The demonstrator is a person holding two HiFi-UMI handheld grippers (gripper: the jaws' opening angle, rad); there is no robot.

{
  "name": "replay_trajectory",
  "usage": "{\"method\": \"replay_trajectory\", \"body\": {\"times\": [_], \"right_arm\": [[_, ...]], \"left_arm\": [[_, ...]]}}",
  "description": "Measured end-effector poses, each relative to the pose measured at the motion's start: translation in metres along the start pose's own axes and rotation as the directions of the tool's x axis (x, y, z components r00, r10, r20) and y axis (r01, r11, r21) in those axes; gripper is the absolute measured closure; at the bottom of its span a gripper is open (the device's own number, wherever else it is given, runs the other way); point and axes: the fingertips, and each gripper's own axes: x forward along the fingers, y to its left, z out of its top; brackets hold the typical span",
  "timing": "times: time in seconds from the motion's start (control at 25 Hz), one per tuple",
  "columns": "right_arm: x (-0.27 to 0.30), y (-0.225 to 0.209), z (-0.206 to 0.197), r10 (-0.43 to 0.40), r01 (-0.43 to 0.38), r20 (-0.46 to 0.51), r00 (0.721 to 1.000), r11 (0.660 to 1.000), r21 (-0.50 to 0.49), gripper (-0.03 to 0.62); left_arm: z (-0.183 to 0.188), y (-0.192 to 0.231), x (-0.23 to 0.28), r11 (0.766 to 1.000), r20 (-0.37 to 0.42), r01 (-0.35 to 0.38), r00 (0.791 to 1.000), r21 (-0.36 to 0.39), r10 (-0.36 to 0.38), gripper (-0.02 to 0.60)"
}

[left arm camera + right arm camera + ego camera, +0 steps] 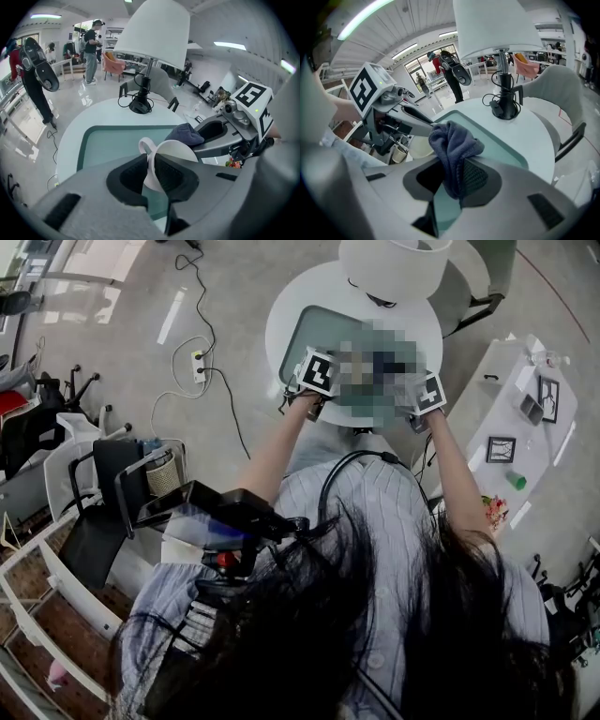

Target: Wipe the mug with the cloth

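My left gripper (150, 161) is shut on the rim of a white mug (174, 152), held tilted above the teal mat (112, 145); its handle points left. My right gripper (457, 176) is shut on a dark blue cloth (452, 143), whose bunched top presses against the mug (418, 146). In the left gripper view the cloth (185, 134) rests on the mug's far edge, with the right gripper (220, 133) behind it. In the head view both grippers (317, 379) (427, 399) meet over the round white table (291, 310); a mosaic patch hides mug and cloth.
A white lamp (154, 33) with a black base (504, 108) and cord stands at the table's far side. A grey chair (565, 98) is behind it. A side table (525, 418) with small frames stands right. A power strip (199, 367) and cables lie on the floor.
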Motion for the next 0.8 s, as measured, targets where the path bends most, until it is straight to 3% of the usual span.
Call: {"method": "replay_trajectory", "body": {"times": [0.32,0.4,0.52,0.64,0.8], "right_arm": [[-0.007,0.01,-0.012,-0.007,0.005,0.03,1.0,0.997,0.073,0.496],[-0.008,0.013,-0.013,-0.01,0.007,0.038,0.999,0.996,0.087,0.496],[-0.008,0.016,-0.016,-0.011,0.006,0.043,0.999,0.995,0.101,0.496],[-0.008,0.016,-0.017,-0.01,0.006,0.037,0.999,0.994,0.107,0.496],[-0.009,0.017,-0.019,-0.014,0.009,0.035,0.999,0.993,0.118,0.496]], "left_arm": [[-0.008,0.009,0.005,0.981,0.034,-0.104,0.993,-0.165,0.111,0.522],[-0.009,0.008,0.004,0.978,0.037,-0.127,0.99,-0.165,0.135,0.523],[-0.009,0.004,0.003,0.986,0.033,-0.134,0.99,-0.097,0.138,0.523],[-0.009,0.002,0.005,0.992,-0.002,-0.119,0.993,0.044,0.12,0.522],[-0.005,0.001,0.002,0.963,-0.034,-0.108,0.992,0.246,0.12,0.516]]}}
